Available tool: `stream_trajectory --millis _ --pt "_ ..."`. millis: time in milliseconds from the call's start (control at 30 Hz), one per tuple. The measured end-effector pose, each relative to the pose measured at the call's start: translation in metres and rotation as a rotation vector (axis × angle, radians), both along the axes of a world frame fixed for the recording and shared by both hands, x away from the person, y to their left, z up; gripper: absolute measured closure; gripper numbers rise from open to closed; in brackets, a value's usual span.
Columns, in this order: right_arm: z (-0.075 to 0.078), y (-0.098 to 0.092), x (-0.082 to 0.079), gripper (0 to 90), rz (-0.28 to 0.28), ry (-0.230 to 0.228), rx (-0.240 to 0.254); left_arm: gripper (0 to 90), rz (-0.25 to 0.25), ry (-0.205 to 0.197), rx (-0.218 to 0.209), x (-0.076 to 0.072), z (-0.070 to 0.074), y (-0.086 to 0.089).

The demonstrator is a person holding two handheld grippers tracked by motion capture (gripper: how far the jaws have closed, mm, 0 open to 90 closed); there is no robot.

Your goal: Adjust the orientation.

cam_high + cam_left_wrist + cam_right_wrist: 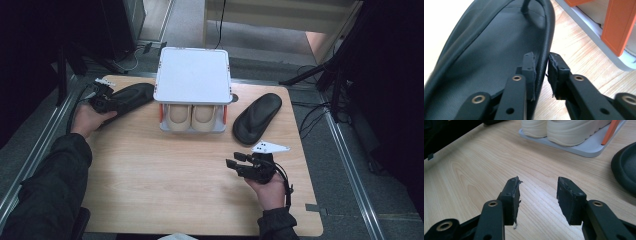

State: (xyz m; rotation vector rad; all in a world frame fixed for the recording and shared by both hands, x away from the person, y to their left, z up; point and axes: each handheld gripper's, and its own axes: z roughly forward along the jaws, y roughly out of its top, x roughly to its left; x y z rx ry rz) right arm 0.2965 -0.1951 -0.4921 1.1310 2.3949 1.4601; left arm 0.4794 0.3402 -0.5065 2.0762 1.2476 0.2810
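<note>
Slipper [125, 97], black, matte, smooth-soled with a thong strap, lies at the table's [165, 175] far left beside the rack [192, 80]. Left gripper [541, 72] pinches its rim. Right gripper [537, 197] hovers with jaws apart, nothing between, near the second slipper [257, 117].

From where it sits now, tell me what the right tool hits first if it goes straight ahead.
The right tool stands open over bare table. Straight ahead, probably the grey rack base holding the cream shoes; depth is hard to judge.
</note>
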Motion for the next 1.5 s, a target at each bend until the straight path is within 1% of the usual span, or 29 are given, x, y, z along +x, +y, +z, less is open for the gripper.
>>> stream_trajectory --millis 33,100,133,200,300,467,533,633,667,733,767,800,933,1000,1067,1100,1167,1300,1333,1400,1467,1500 --pt "0.0 0.0 0.0 54.0 -0.001 0.001 0.001 81.2 0.0 -0.001 0.007 0.0 0.0 0.0" --pt "0.0 0.0 0.001 53.6 0.0 0.0 0.002 83.1 0.015 0.006 0.021 -0.001 0.003 -0.001" --pt "0.0 0.0 0.001 53.5 -0.001 0.002 0.001 83.3 0.02 0.014 0.015 -0.001 0.004 0.0" --pt "0.0 0.0 0.001 53.5 -0.002 0.006 0.004 83.5 0.023 0.014 -0.001 -0.002 0.006 0.003" --pt "0.0 -0.001 0.002 53.6 -0.003 0.007 0.012 83.6 0.014 0.01 -0.011 -0.006 0.013 0.006" --pt "0.0 -0.001 0.002 53.7 -0.007 0.004 0.019 83.6 -0.006 0.025 -0.027 -0.015 0.026 0.01" --pt "0.001 -0.002 0.003 53.8 -0.009 0.002 0.021 83.6 -0.018 0.02 -0.023 -0.02 0.033 0.009" --pt "0.001 -0.002 0.004 53.9 -0.009 -0.003 0.027 83.6 -0.046 0.01 -0.032 -0.029 0.046 0.005" --pt "0.001 -0.003 0.004 53.9 -0.011 0.0 0.028 83.6 -0.052 0.004 -0.031 -0.032 0.051 0.003" --pt "0.002 -0.002 0.006 53.9 -0.009 0.001 0.024 83.5 -0.071 0.004 -0.011 -0.04 0.058 -0.001" --pt "0.003 -0.002 0.006 53.9 -0.01 0.0 0.027 83.5 -0.076 0.005 0.005 -0.045 0.061 -0.004" --pt "0.003 -0.003 0.006 53.9 -0.011 0.0 0.029 83.5 -0.072 0.002 0.012 -0.048 0.062 -0.005" --pt "0.004 -0.004 0.007 53.7 -0.017 -0.003 0.028 83.5 -0.084 -0.002 0.011 -0.067 0.069 -0.009" --pt "0.004 -0.005 0.008 53.4 -0.019 -0.006 0.027 83.5 -0.101 -0.006 0.007 -0.077 0.072 -0.011" --pt "0.004 -0.005 0.01 52.9 -0.02 -0.003 0.025 83.5 -0.112 -0.008 -0.011 -0.086 0.074 -0.013" --pt "0.005 -0.004 0.01 52.6 -0.019 -0.005 0.021 83.5 -0.118 -0.01 -0.022 -0.091 0.076 -0.014" --pt "0.006 -0.003 0.011 52.6 -0.016 -0.016 0.004 83.5 -0.123 -0.011 -0.03 -0.099 0.077 -0.014" --pt "0.007 -0.002 0.013 52.7 -0.011 -0.018 0.01 83.4 -0.128 -0.015 -0.051 -0.116 0.081 -0.014" --pt "0.007 -0.002 0.014 52.7 -0.011 -0.018 0.013 83.4 -0.131 -0.014 -0.068 -0.122 0.081 -0.014" --pt "0.006 -0.001 0.016 52.8 -0.006 -0.022 0.017 83.4 -0.137 -0.017 -0.076 -0.131 0.082 -0.015" --pt "0.007 0.001 0.018 52.8 -0.002 -0.01 0.016 83.4 -0.146 -0.021 -0.08 -0.14 0.083 -0.017" --pt "0.008 0.001 0.019 52.8 0.001 -0.015 0.017 83.4 -0.151 -0.022 -0.083 -0.145 0.084 -0.019"
